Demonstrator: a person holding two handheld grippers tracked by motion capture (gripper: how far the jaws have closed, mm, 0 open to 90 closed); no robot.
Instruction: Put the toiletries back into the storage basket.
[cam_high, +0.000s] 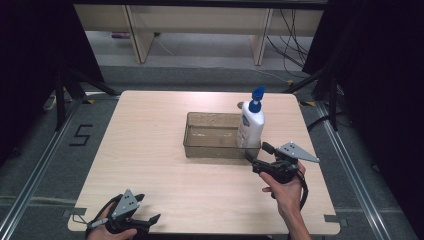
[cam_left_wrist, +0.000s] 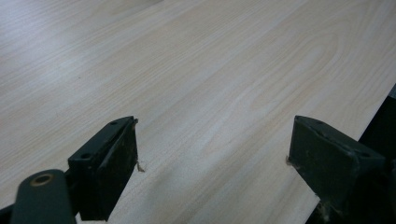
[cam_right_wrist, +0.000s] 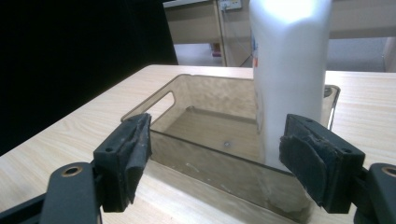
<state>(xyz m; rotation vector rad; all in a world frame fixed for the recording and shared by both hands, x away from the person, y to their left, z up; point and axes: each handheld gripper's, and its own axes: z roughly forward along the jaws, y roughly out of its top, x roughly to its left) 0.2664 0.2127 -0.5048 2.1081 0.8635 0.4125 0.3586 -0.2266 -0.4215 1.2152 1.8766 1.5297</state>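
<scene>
White pump bottle with blue nozzle stands inside translucent brown plastic bin | your right tool wide, just before bin, nothing gripped | left tool wide, idle.

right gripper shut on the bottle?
No: the right gripper is open, jaws wide apart, short of the bottle standing in the tray.

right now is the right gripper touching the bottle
Apart. In the right gripper view the right gripper is open outside the bin, whose near wall stands between its jaws and the bottle.
</scene>
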